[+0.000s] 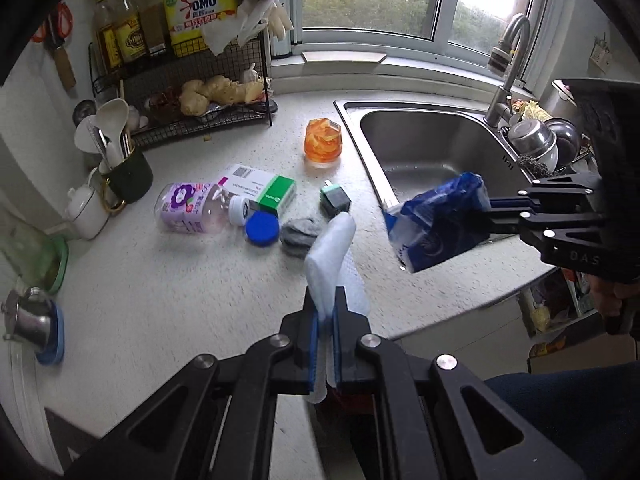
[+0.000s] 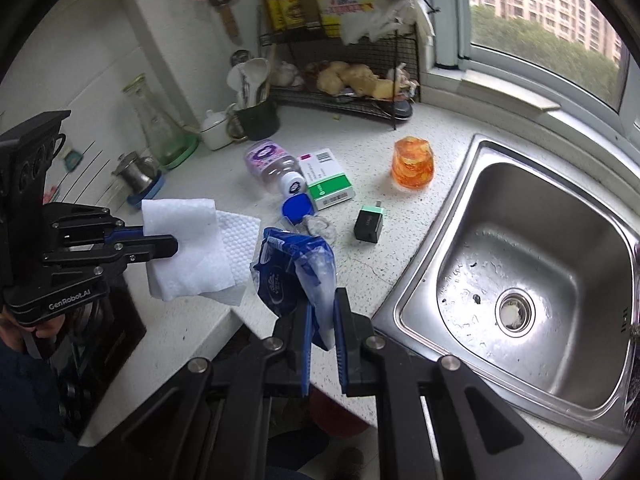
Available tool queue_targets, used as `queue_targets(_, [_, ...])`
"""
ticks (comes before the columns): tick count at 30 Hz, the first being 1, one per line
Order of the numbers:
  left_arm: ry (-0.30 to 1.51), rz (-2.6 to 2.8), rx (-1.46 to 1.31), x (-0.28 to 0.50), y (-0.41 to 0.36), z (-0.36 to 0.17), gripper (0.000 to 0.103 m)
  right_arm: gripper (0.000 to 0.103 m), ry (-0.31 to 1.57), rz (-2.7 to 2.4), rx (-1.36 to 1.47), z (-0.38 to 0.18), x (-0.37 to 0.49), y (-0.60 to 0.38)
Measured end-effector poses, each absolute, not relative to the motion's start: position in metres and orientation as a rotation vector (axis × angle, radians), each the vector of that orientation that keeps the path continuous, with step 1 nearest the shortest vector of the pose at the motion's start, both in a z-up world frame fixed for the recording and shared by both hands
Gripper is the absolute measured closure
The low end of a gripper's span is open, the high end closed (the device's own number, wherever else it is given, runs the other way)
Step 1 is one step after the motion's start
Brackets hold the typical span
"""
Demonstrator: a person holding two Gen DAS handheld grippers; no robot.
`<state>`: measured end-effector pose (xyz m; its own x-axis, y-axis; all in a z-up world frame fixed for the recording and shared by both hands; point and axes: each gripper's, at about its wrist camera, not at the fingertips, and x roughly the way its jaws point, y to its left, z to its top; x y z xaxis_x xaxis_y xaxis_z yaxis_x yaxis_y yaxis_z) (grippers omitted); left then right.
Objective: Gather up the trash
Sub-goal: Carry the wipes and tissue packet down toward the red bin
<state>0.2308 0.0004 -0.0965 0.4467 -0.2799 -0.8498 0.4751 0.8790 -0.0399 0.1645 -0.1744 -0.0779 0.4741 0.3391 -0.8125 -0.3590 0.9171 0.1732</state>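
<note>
Above the counter [image 1: 180,280], left hand-held gripper [image 1: 326,304] pinching paper towel [image 1: 330,256], right hand-held gripper [image 2: 324,304] clamping blue wrapper [image 2: 288,268].

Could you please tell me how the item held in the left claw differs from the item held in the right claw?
The left claw holds a white paper towel, plain and matte; the right claw holds a blue plastic wrapper, printed and glossy. The towel hangs as a folded sheet; the wrapper is crumpled. Both are clamped and lifted clear of the countertop.
</note>
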Motion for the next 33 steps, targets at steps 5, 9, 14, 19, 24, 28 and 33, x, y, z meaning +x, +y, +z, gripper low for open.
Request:
queue_targets(5, [1.022,-0.448,0.22,0.182,-0.017,-0.094,0.098,0.094,0.974,0.491,-0.084,-0.078,0.136,-0.183])
queue_targets(9, [1.033,-0.429,0.222,0.146,-0.03,-0.097,0.098,0.094,0.988,0.523,-0.114,-0.083,0.112,-0.189])
queue_targets(14, [1.049,-0.4,0.206,0.107,-0.042,-0.104,0.098,0.094,1.003,0.564,-0.132,-0.09,0.084,-0.194])
queue_targets(19, [1.086,-0.368,0.209,0.079,-0.052,-0.119,0.098,0.094,1.02,0.596,-0.128,-0.103,0.061,-0.196])
queue_targets(24, [1.124,-0.354,0.214,0.061,-0.06,-0.14,0.098,0.094,1.061,0.596,-0.149,-0.125,0.043,-0.194])
queue_targets(28, [1.172,-0.334,0.159,0.056,-0.059,-0.167,0.098,0.094,1.122,0.612,-0.144,-0.151,0.036,-0.192])
queue_targets(33, [1.242,-0.347,0.123,0.052,-0.064,-0.222,0.098,0.094,1.206,0.587,-0.143,-0.198,0.04,-0.19])
